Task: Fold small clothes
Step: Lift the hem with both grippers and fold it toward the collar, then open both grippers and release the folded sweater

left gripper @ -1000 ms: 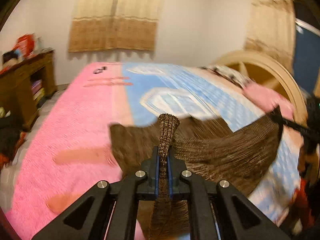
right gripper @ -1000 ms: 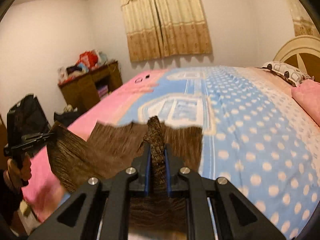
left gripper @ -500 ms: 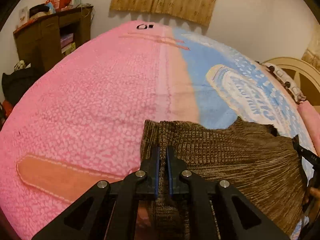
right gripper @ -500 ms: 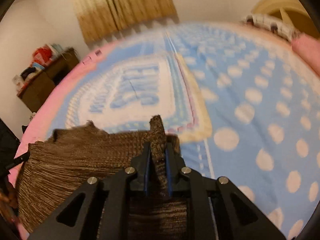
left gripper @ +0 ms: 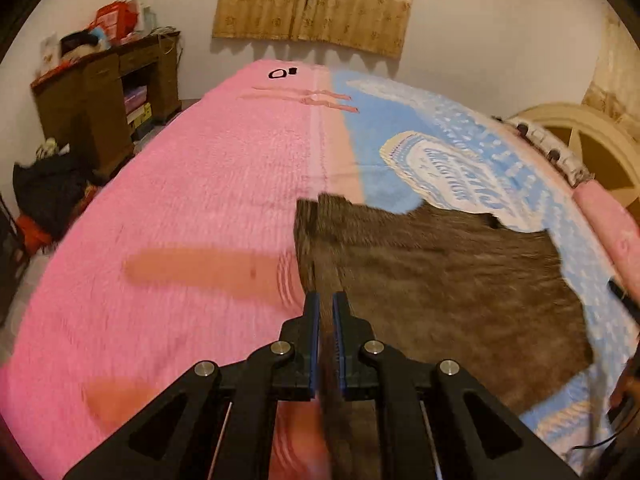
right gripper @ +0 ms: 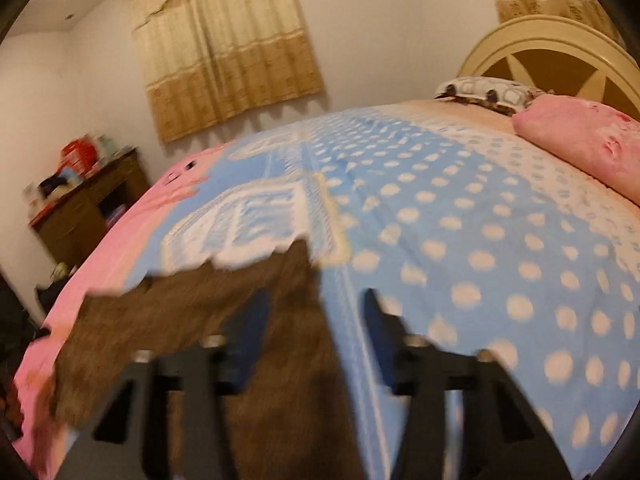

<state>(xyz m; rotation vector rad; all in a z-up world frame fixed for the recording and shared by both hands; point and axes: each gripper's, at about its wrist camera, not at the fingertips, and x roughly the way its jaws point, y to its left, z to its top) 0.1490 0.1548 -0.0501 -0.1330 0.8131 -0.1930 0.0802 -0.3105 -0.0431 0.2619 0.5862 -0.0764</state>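
Since the earlier frames: lifted and stretched between my two tools a second ago, the brown knit garment now lies spread on the bedspread, and my right fingers, pinched on its edge until half a second ago, have parted.

Left gripper: fingers nearly together with a narrow strip of the brown knit running between them; I judge it is still clamped on the garment's near left edge, though blur softens the contact.

Right gripper: fingers spread wide, the garment's right edge lying between and below them, nothing held. The view is heavily motion-blurred.

Garment position: flat across the seam where the pink half of the bedspread meets the blue half, its far edge jagged against the white-and-blue printed panel. No fold shows in it.

Done so far: by my reading, the laying-out step only; the piece is opened and smoothed on the bed.

Left to do: release on my left side, then every fold. I cannot tell from here whether sleeves or legs are tucked under.

Surroundings: pink pillow and cream headboard at the far right, wooden cabinet by the wall, curtain behind.
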